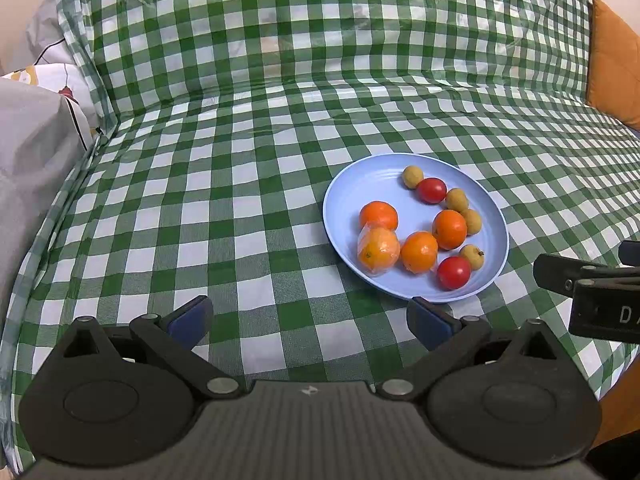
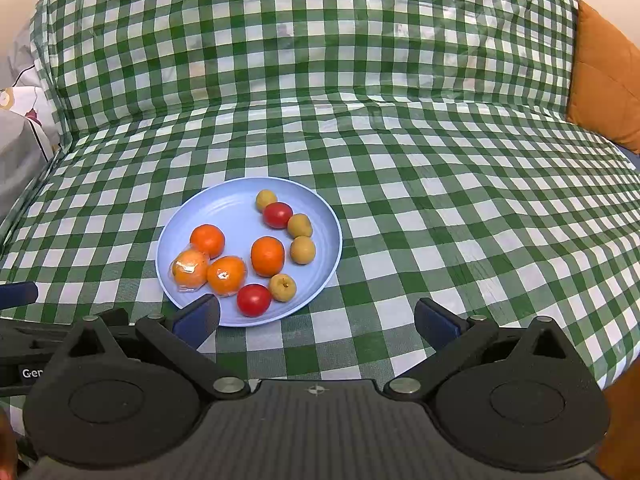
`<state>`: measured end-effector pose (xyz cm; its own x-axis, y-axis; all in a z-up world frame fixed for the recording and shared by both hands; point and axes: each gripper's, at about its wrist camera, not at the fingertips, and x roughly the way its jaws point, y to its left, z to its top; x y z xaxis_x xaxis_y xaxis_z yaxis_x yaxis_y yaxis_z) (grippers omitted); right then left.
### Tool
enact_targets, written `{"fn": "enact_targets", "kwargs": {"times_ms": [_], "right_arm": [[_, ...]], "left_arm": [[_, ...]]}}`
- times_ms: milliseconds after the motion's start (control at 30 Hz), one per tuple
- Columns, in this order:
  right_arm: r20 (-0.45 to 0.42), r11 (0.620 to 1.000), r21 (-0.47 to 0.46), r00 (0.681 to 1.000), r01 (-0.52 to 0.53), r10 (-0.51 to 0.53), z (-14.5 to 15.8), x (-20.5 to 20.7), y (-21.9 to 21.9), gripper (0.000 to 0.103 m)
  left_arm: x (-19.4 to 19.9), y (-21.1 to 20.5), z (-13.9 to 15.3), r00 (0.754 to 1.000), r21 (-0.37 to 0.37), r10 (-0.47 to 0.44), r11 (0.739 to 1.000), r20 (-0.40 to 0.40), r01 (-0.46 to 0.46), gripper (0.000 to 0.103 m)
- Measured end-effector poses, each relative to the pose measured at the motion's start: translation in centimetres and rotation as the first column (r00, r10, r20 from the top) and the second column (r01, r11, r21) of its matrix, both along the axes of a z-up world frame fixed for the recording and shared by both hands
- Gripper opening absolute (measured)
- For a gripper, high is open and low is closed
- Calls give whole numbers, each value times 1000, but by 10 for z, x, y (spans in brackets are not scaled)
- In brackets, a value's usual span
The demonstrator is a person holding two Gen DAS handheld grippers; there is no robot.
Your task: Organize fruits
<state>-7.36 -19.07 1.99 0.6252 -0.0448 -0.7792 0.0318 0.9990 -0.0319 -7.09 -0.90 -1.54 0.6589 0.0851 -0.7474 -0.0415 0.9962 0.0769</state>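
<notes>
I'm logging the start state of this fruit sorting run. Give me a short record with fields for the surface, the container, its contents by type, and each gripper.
surface: green and white checked cloth
container: blue plate, flat on the cloth
oranges: four on the plate, two in clear wrap, e.g. wrapped orange
tomatoes: two red, e.g. near tomato
small yellow-brown fruits: four, e.g. far one
left gripper: open, empty, short of the plate
right gripper: open, empty
</notes>
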Motion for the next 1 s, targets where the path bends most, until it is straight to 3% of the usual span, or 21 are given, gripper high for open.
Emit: {"fn": "enact_targets", "kwargs": {"times_ms": [1000], "right_arm": [[0,1000,-2,1000,-17,17,1,1,0,102]], "left_arm": [[0,0,-1,1000,1,-18,1000,6,18,103]]}}
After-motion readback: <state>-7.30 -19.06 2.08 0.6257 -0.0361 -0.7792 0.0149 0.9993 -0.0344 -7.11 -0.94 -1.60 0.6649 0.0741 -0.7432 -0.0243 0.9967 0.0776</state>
